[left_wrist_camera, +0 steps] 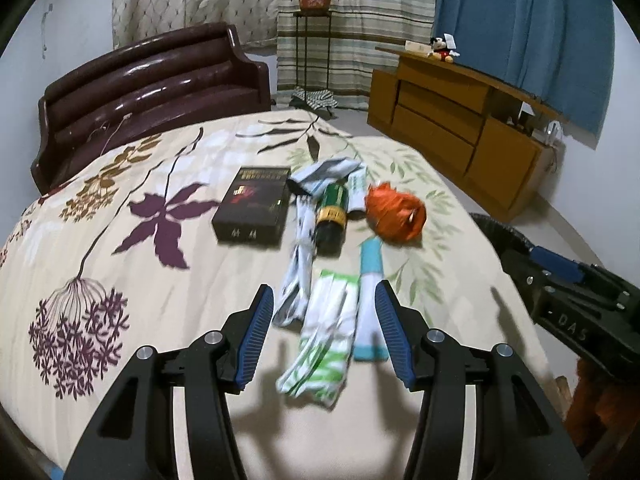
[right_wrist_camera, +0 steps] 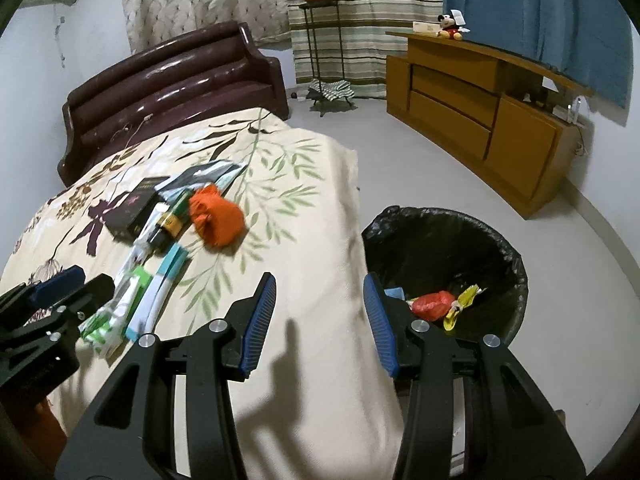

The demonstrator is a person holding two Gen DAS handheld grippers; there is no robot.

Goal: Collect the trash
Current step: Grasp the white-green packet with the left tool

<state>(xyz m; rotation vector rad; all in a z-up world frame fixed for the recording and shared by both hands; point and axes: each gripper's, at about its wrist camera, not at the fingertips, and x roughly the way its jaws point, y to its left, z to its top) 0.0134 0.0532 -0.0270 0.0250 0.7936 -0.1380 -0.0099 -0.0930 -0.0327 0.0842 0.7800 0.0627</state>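
On the bed (left_wrist_camera: 120,208), near its right edge, we see the litter lying in a loose row running away from us. The bin (right_wrist_camera: 496,240) stands on the floor past that edge. Our left gripper (left_wrist_camera: 324,332), jaws apart and empty, is nearer the green-and-white wrapper (left_wrist_camera: 324,332), which lies lengthwise between them. Our right gripper (right_wrist_camera: 320,320), also agape and empty, hangs over the bed's edge.

clear: bed edge (right_wrist_camera: 320,280) | blocked: wrappers (left_wrist_camera: 320,332) (clustered) | bin (right_wrist_camera: 500,240) open-topped
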